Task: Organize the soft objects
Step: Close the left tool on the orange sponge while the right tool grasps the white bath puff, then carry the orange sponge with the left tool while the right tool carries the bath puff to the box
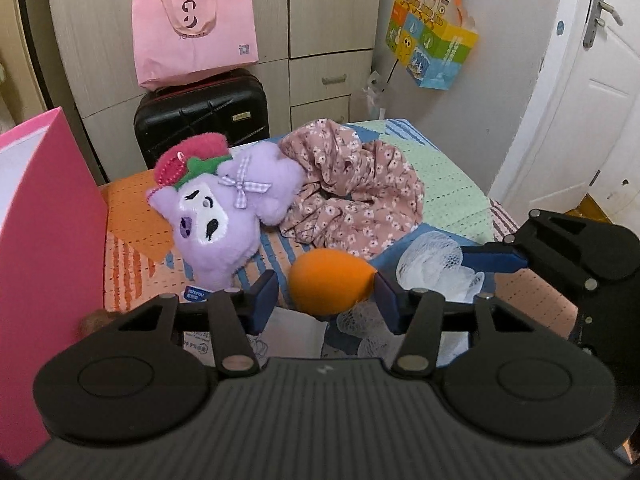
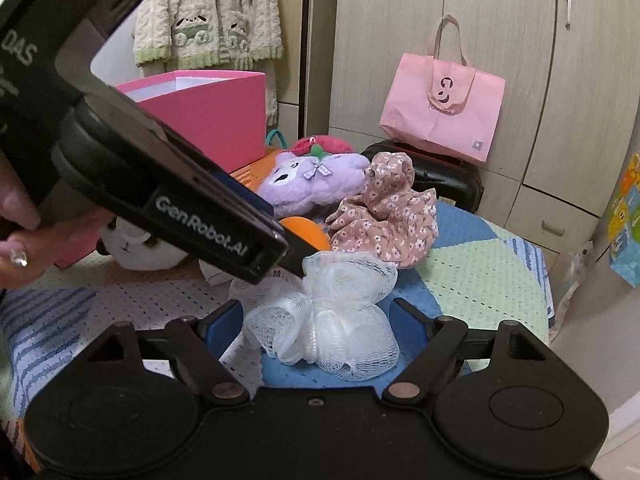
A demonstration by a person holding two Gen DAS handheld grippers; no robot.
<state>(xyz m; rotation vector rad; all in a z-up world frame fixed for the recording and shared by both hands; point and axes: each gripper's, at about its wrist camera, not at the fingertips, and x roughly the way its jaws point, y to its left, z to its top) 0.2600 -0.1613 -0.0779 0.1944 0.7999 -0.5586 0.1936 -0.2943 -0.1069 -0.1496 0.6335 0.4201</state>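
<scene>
1. The left gripper [image 1: 326,292] points down at a patchwork mat of orange, blue and green perforated fabric [image 1: 448,168] on a small table. An orange egg-shaped makeup sponge [image 1: 330,282] sits between its dark blue pads: the right pad touches the sponge's narrow end, while the left pad stands just clear of the wide end, so the jaws are not yet clamped on it.
2. The right gripper [image 2: 320,332] has its jaws spread wide around a white mesh bath pouf [image 2: 332,316], which lies on the mat between the blue pads; neither pad presses it.
3. In the left wrist view the right gripper [image 1: 492,260] comes in from the right, one blue finger resting against the pouf [image 1: 436,264].
4. Behind the sponge lies a purple plush toy with a red strawberry hat and a checked bow [image 1: 216,216], on its side, touching a large pink floral fabric scrunchie [image 1: 360,192] to its right.
5. A bright pink open box with a white inside [image 2: 208,116] stands at the left edge of the table.
6. A white plush with dark ears [image 2: 140,244] lies near the box, partly hidden by the left gripper's body.
7. A person's hand [image 2: 16,236] holds the left gripper's handle.
</scene>
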